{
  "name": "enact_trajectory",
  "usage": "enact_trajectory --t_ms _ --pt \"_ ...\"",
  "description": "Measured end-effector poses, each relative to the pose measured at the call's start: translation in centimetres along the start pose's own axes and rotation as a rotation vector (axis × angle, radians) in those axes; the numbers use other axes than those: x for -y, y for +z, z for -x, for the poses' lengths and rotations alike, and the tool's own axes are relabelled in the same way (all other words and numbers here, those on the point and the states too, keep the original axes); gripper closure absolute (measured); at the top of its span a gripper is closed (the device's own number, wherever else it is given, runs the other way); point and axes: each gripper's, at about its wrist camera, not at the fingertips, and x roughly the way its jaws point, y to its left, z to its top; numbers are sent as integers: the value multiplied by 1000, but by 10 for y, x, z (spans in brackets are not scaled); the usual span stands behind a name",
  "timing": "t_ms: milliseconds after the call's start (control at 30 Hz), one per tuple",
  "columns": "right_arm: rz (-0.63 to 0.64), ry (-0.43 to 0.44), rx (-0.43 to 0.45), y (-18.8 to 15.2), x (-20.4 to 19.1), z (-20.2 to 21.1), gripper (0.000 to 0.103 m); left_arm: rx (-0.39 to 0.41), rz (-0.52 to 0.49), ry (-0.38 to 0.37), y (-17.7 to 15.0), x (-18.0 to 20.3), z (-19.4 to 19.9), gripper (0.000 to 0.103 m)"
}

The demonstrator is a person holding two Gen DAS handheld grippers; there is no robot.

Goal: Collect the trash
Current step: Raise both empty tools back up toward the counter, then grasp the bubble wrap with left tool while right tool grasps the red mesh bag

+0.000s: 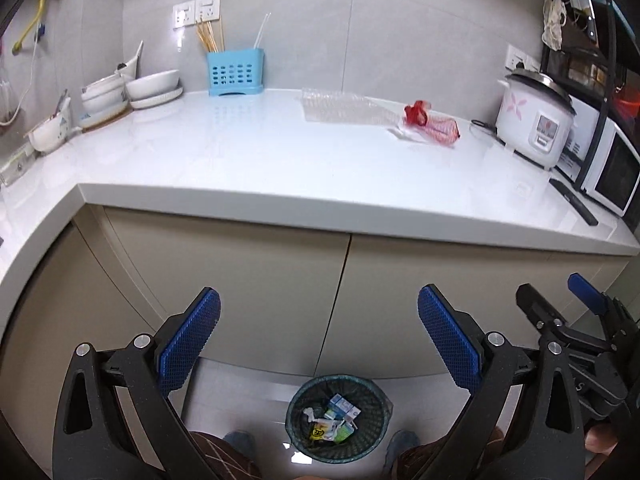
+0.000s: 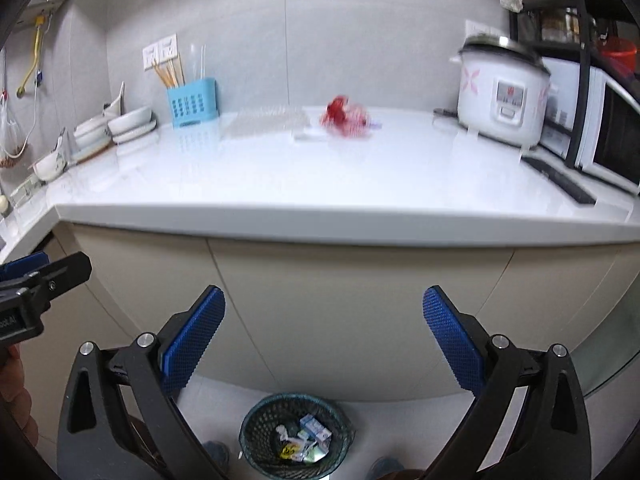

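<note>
A crumpled red and white plastic bag lies on the white counter toward the back right, next to a clear plastic tray. Both also show in the right wrist view, the bag and the tray, blurred. A dark mesh waste bin with cartons and wrappers in it stands on the floor below the counter; it also shows in the right wrist view. My left gripper is open and empty above the bin. My right gripper is open and empty in front of the cabinet doors.
A white rice cooker and a microwave stand at the right. A blue utensil holder and stacked white bowls stand at the back left. Beige cabinet doors are below the counter. The person's shoes flank the bin.
</note>
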Motion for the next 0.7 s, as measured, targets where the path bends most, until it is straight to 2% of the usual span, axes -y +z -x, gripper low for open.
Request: enact_trajectory --t_ms 233,400,567,700 --pt "1 2 35 51 6 6 8 12 -9 12 54 10 10 6" --pt "-6 -5 41 92 14 -9 8 19 -19 16 98 19 5 6" --pt "6 -23 32 131 22 -47 8 19 -34 30 147 34 -28 6" --pt "12 -22 4 156 27 -90 8 -5 -53 28 184 50 -73 6"
